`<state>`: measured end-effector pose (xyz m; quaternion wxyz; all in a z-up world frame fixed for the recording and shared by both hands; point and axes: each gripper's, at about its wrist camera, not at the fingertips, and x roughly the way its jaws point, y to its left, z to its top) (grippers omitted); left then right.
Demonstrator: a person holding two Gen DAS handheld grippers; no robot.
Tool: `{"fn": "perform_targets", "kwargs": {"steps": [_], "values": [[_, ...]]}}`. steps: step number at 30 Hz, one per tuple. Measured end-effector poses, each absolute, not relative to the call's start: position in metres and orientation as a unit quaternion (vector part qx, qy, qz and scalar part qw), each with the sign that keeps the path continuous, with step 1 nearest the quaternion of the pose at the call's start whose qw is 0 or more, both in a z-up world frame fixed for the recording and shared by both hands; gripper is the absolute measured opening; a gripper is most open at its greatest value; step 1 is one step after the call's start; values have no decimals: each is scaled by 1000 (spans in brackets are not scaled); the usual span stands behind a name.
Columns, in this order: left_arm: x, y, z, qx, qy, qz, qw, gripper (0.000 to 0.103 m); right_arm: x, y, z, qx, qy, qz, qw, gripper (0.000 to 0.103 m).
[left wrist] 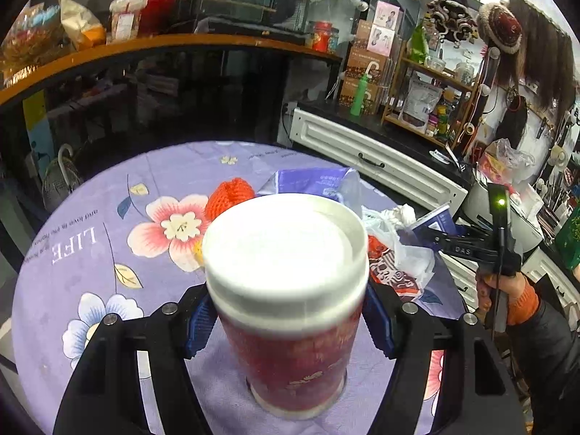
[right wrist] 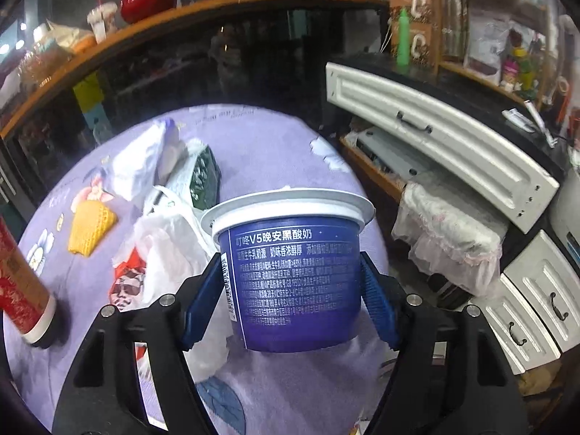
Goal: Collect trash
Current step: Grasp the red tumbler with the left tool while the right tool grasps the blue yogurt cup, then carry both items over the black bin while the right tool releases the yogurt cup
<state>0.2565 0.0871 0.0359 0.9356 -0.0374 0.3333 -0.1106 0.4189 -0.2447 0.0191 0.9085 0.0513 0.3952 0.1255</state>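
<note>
Red paper cup with white lid (left wrist: 290, 301) stands on purple floral tablecloth (left wrist: 108, 253), clamped by left gripper (left wrist: 288, 326); right gripper (right wrist: 291, 304) clamps blue yogurt tub (right wrist: 293, 272), raised.

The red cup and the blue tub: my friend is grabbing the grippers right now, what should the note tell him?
Left gripper: fingers on both sides of the tall red paper cup with a white lid, which stands upright on the purple flowered tablecloth.
Right gripper: shut on the dark blue plastic yogurt tub with a white rim, which looks lifted off the cloth.
Left on the table: crumpled white plastic bags, a yellow foam net sleeve, an orange foam net sleeve, a red printed wrapper.
Done: two items gripped. No bin in view, so nothing is binned yet.
</note>
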Motion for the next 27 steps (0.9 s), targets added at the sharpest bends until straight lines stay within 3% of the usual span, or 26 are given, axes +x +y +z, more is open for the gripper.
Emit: {"fn": "perform_targets", "kwargs": {"steps": [15,27], "values": [[226,22,57,-34,296,-166,940,68,291,-304,34,70,346,118,928,72],[205,-88,57,-16,292,-276,915,68,218,-373,-44,110,418,38,901,72]]}}
